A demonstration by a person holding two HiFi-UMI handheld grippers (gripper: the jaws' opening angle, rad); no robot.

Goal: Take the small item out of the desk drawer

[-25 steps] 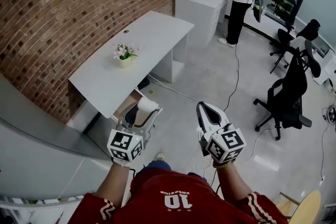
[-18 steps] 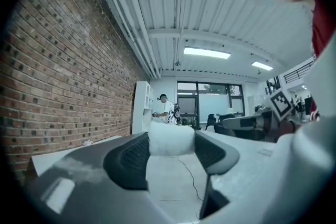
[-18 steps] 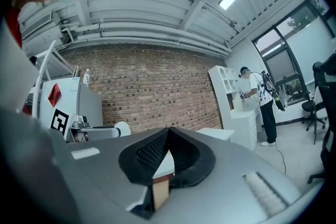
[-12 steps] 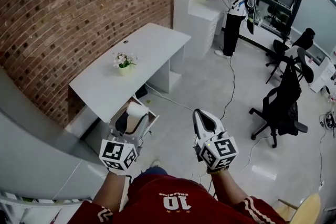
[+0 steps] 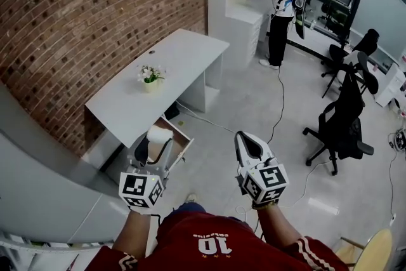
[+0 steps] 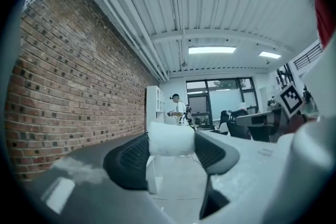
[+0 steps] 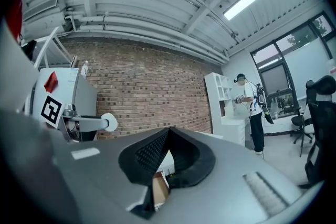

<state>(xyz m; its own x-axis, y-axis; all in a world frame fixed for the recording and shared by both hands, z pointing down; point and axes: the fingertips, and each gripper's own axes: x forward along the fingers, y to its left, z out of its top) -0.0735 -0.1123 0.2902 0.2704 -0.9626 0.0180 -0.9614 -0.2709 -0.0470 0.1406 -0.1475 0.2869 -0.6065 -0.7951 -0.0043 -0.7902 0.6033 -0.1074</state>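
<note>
My left gripper is shut on a small white roll, held up in the air in front of the open desk drawer. In the left gripper view the white roll sits crosswise between both dark pads, pressed from each side. The wooden inside of the drawer shows beneath the white desk. My right gripper hangs to the right over the floor, shut, with nothing in it; in the right gripper view its fingertips meet.
A small potted flower stands on the desk against the brick wall. White shelving stands behind the desk, with a person beside it. Black office chairs stand at the right. A cable runs across the floor.
Both grippers have drawn back slightly toward my body, the left one still with the white roll in it. The drawer stays open. The person at the back has shifted.
</note>
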